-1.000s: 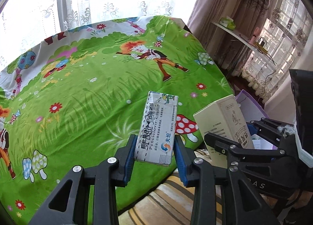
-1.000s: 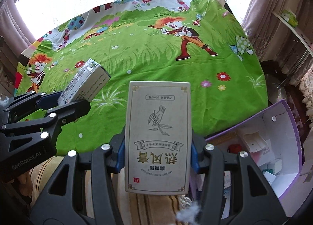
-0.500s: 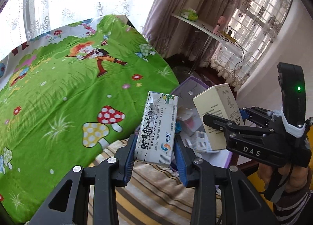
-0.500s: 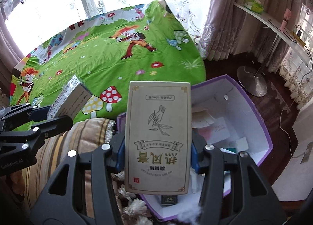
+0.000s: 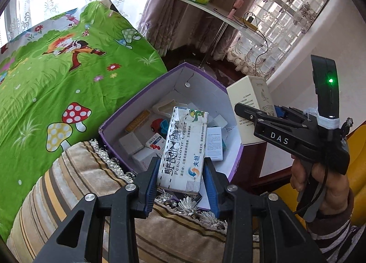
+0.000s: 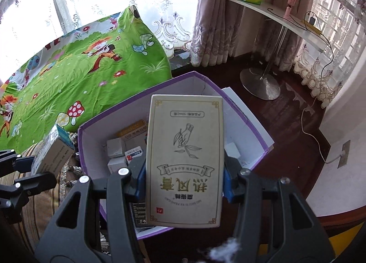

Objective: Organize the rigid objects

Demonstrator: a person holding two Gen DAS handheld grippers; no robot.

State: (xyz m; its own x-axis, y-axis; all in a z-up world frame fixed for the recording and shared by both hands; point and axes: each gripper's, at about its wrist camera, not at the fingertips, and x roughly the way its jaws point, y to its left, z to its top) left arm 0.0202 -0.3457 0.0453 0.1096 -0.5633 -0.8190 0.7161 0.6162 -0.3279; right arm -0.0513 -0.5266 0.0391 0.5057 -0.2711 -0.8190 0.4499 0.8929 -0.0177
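Left hand-held gripper (image 5: 180, 176) clamps cream carton (image 5: 185, 148); right hand-held gripper (image 6: 184, 178) clamps beige box (image 6: 185, 160).

Left hand-held gripper (image 5: 183, 176) clamps a cream carton (image 5: 184, 148) above the purple box (image 5: 141, 100).

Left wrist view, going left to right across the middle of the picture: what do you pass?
Green cartoon bedsheet → purple box holding small packages → white medicine carton clamped in the left gripper → cream carton clamped in the right gripper → the hand holding that gripper.
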